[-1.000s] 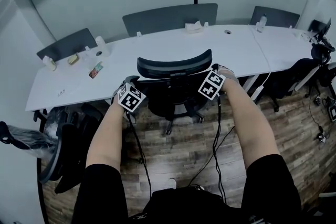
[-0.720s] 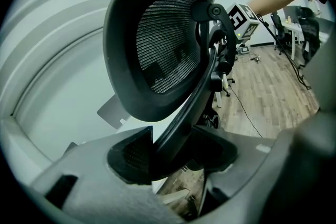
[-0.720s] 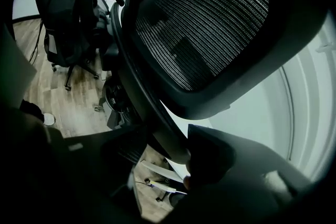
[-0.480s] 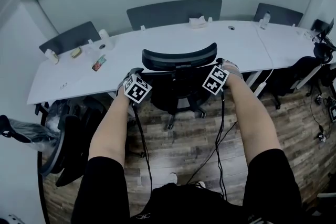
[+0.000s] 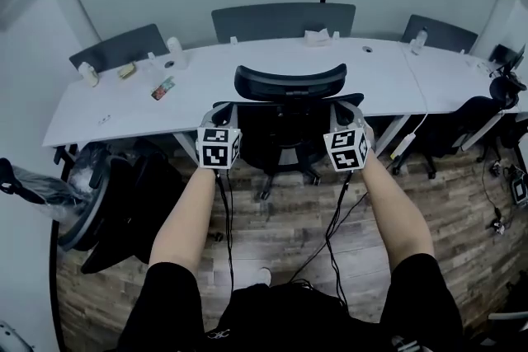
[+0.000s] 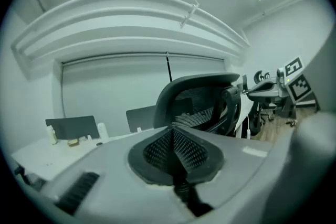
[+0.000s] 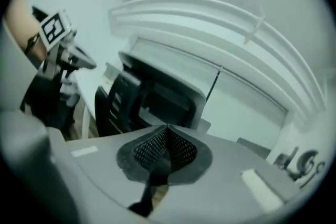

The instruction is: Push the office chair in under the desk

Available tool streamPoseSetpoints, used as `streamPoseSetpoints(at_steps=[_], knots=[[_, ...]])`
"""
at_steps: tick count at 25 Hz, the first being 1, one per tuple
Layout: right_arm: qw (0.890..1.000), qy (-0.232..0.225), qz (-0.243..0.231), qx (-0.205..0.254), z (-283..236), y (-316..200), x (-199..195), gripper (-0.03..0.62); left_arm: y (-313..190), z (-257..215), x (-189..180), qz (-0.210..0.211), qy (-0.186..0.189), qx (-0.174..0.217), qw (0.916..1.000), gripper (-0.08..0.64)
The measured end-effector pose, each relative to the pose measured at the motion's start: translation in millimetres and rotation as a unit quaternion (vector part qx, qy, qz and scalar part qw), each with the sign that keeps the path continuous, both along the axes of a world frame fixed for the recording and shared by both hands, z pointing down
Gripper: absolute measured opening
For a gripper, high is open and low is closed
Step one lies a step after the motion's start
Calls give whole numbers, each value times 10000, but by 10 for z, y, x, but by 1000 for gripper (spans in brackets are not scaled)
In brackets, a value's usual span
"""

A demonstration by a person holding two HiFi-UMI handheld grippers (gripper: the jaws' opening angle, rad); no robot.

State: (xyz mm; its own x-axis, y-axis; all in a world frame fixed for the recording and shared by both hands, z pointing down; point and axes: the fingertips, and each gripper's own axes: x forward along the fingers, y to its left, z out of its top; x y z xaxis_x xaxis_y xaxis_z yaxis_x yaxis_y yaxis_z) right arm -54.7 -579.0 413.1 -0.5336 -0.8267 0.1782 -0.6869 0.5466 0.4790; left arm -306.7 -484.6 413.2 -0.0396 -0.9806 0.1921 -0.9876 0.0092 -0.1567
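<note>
A black mesh office chair (image 5: 290, 82) stands against the long white desk (image 5: 140, 115), its seat partly beneath the desktop. My left gripper (image 5: 221, 128) is just behind the chair's left armrest and my right gripper (image 5: 342, 129) just behind the right one. Their marker cubes hide the jaws in the head view. In the left gripper view the left gripper (image 6: 172, 131) is shut with nothing in it, and the chair's headrest (image 6: 202, 99) rises beyond. The right gripper (image 7: 167, 131) is likewise shut and empty, with the chair's back (image 7: 152, 94) ahead.
Grey partition panels (image 5: 285, 19) line the desk's far edge. Small bottles, a roll and a card (image 5: 162, 87) lie on the desk's left end. Another black chair (image 5: 107, 202) stands at my left and more chairs (image 5: 462, 124) at the right. Cables (image 5: 334, 218) trail over the wooden floor.
Both grippers have dropped back a little from the sides of the chair's back and their cubes have turned level. The chair sits slightly further in at the desk.
</note>
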Motion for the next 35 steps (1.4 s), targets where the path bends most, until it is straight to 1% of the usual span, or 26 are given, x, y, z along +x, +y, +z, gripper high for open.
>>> streamPoseSetpoints(at_steps=[2, 4, 5, 6, 8, 10, 12, 14, 17, 21, 24, 31, 35], knots=[[9958, -887, 55, -242, -185, 283, -4, 6, 153, -54, 145, -71, 215, 41, 9997, 2], [9850, -1654, 105, -475, -329, 582, 42, 6, 335, -113, 345, -55, 424, 76, 9991, 2], [9804, -1890, 110, -546, -376, 739, 68, 6, 448, -137, 460, -8, 505, 90, 9987, 2], [9776, -2020, 114, -573, -410, 893, 97, 6, 575, -155, 577, 59, 551, 106, 9984, 2], [9757, -2115, 132, -552, -458, 1179, 179, 6, 866, -173, 787, 179, 547, 159, 9982, 2], [9726, -2230, 157, -635, -455, 1430, 295, 6, 1167, -158, 944, 195, 516, 189, 9983, 2], [9652, -2433, 174, -941, -349, 1677, 411, 6, 1437, -122, 1069, 108, 481, 230, 9985, 2], [9591, -2545, 171, -1230, -194, 1944, 482, 6, 1636, -99, 1215, 55, 338, 301, 9990, 2], [9608, -2463, 146, -1261, -59, 2229, 492, 6, 1752, -139, 1414, 142, 121, 409, 9990, 1], [9596, -2475, 81, -1337, -6, 2290, 446, 6, 1755, -92, 1499, 215, 174, 269, 9993, 0], [9570, -2538, 93, -1400, -21, 2303, 485, 6, 1790, -56, 1530, 197, 129, 183, 9996, 1], [9581, -2504, 50, -1388, -34, 2348, 518, 6, 1815, -14, 1629, 226, 5, 110, 9997, 0], [9582, -2509, 37, -1375, -45, 2356, 496, 6, 1813, 23, 1632, 242, 123, 60, 9996, 1]])
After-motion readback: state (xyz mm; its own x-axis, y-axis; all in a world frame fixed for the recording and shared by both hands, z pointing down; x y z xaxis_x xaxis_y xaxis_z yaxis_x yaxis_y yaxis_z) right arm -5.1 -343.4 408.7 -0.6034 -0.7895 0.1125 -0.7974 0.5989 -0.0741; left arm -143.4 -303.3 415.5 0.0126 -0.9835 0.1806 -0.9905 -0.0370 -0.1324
